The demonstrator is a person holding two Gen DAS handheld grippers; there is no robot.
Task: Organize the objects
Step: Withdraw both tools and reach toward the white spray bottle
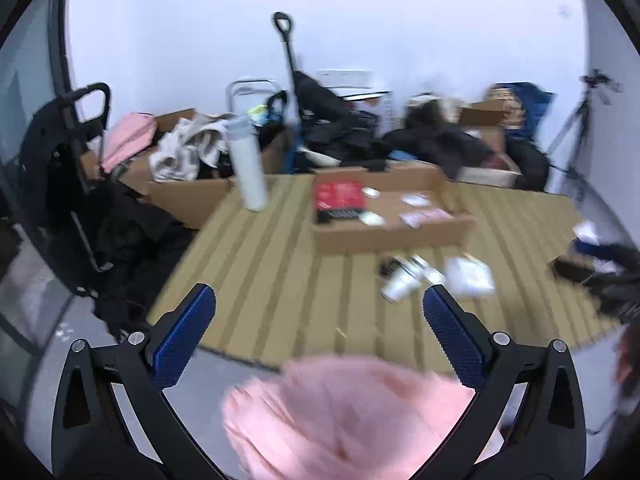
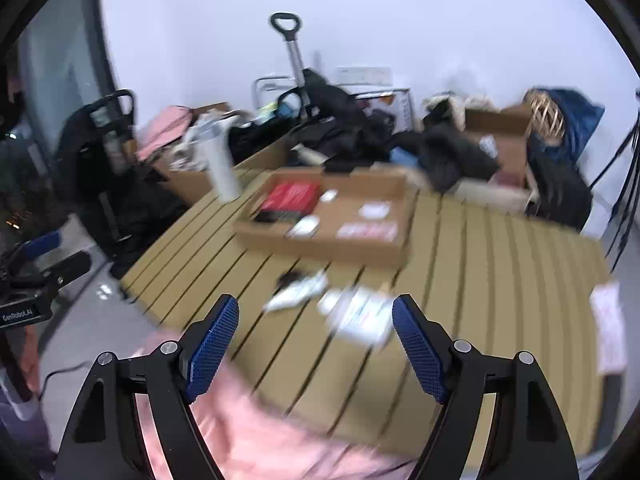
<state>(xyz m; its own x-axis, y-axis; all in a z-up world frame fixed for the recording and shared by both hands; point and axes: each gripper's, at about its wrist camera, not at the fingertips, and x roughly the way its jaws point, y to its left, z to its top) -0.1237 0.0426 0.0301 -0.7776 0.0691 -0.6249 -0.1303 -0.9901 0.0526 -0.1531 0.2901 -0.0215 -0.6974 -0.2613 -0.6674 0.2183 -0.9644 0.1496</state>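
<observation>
- A white bottle [image 1: 248,164] stands upright at the far left corner of the slatted table [image 1: 280,264], left of the cardboard tray [image 1: 384,216].
- Behind the bottle, beyond the table's far edge, an open cardboard box [image 1: 188,196] holds pale crumpled cloth, with a pink bag [image 1: 128,140] at its left end.
- The cardboard tray sits on the far middle of the table; a red packet [image 1: 339,195] lies in its left end, and small white and pink packets are scattered to the right of it.
- In front of the tray, nearer the camera, a small white container [image 1: 404,280] lies on its side on the slats, with a blurred white packet [image 1: 470,276] just right of it.
- The left gripper [image 1: 320,312] is spread wide with nothing between its blue pads, hovering over the table's near edge; pink fabric [image 1: 340,412] fills the view beneath it.
- The right gripper [image 2: 316,320] also stands apart and empty, in front of the tray, above the same packets.
- Dark clothes and more boxes pile up behind the tray's right end.
</observation>
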